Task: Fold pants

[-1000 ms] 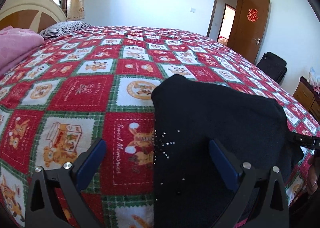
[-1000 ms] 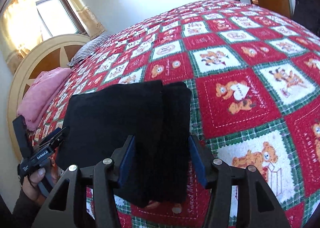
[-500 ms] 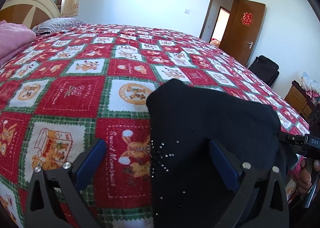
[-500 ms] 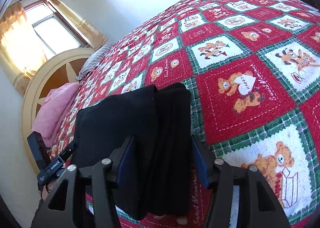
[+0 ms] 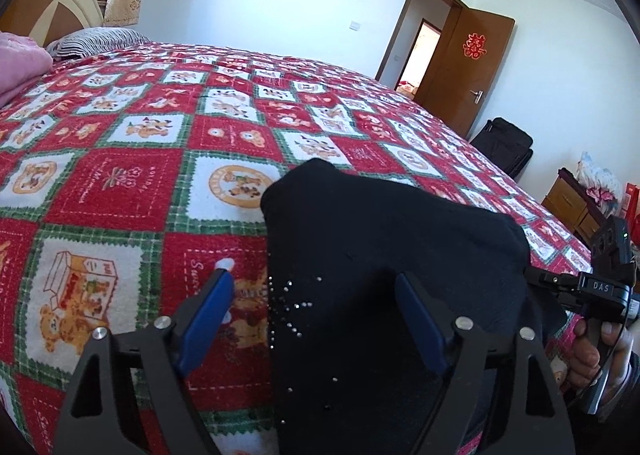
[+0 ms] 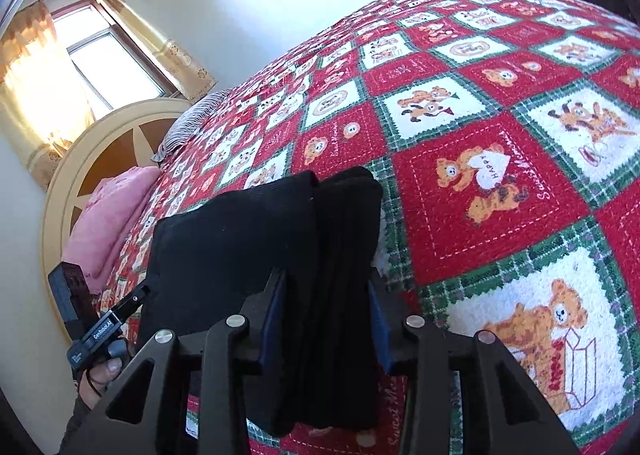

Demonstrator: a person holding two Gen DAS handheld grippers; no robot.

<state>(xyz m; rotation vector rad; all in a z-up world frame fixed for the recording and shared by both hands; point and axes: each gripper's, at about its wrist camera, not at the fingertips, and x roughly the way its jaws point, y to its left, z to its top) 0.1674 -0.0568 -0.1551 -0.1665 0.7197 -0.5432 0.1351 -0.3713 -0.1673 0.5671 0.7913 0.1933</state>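
The black pants (image 5: 384,255) lie folded into a compact bundle on the red patchwork bedspread (image 5: 120,183) near the bed's front edge. My left gripper (image 5: 316,295) is open, its blue pads straddling the left edge of the bundle, which carries small shiny studs. In the right wrist view the pants (image 6: 248,239) show their stacked folded layers. My right gripper (image 6: 326,295) has narrowed around the right side of the stack, and its blue pads press the fabric from both sides.
A pink blanket (image 6: 108,215) and a striped pillow (image 5: 96,41) lie by the cream headboard (image 6: 92,151). An open brown door (image 5: 468,71), a black bag (image 5: 506,147) and a wooden cabinet (image 5: 576,203) stand past the bed's far right side.
My left gripper's jaws have narrowed a little over the pants' left edge. My right gripper's jaws have closed in on the folded stack. Both cameras have tilted slightly.
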